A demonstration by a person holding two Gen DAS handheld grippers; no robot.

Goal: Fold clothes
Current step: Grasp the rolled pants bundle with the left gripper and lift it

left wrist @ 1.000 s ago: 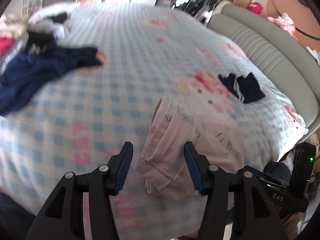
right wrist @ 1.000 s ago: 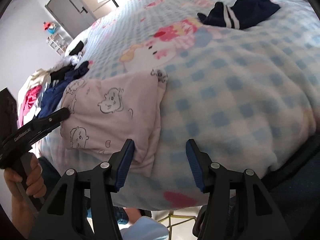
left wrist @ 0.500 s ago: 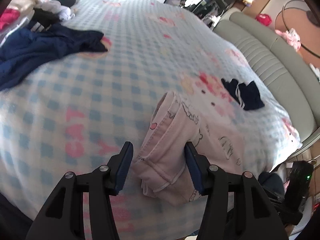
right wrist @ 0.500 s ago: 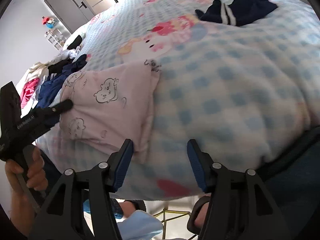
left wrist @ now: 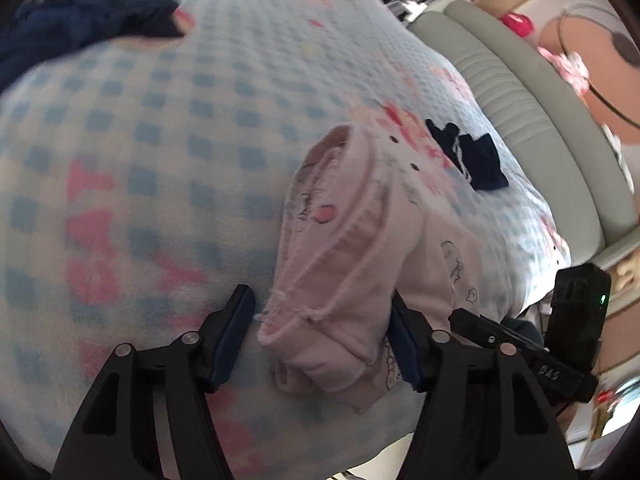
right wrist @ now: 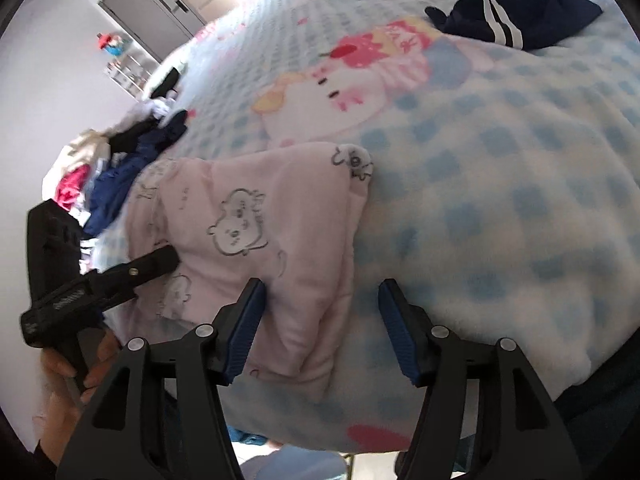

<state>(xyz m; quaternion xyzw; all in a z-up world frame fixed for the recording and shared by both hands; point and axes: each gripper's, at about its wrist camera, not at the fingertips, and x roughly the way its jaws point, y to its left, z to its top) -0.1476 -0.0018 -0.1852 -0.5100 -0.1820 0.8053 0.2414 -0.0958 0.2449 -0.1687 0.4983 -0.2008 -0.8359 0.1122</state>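
A pale pink garment with cartoon prints (left wrist: 352,264) lies folded near the bed's front edge; it also shows in the right wrist view (right wrist: 260,232). My left gripper (left wrist: 320,336) is open with its jaws on either side of the garment's bunched left end. My right gripper (right wrist: 320,324) is open, its jaws straddling the garment's right front corner. The left gripper's finger (right wrist: 144,268) rests against the garment's left side in the right wrist view.
The blue-checked blanket (right wrist: 500,168) covers the bed. A folded navy garment with white stripes (right wrist: 516,20) lies further back; it also shows in the left wrist view (left wrist: 472,156). A pile of unfolded clothes (right wrist: 116,160) sits at the left. A padded headboard (left wrist: 532,120) runs along the right.
Both grippers have moved closer to the pink garment, which now fills more of each view. Both stay open.
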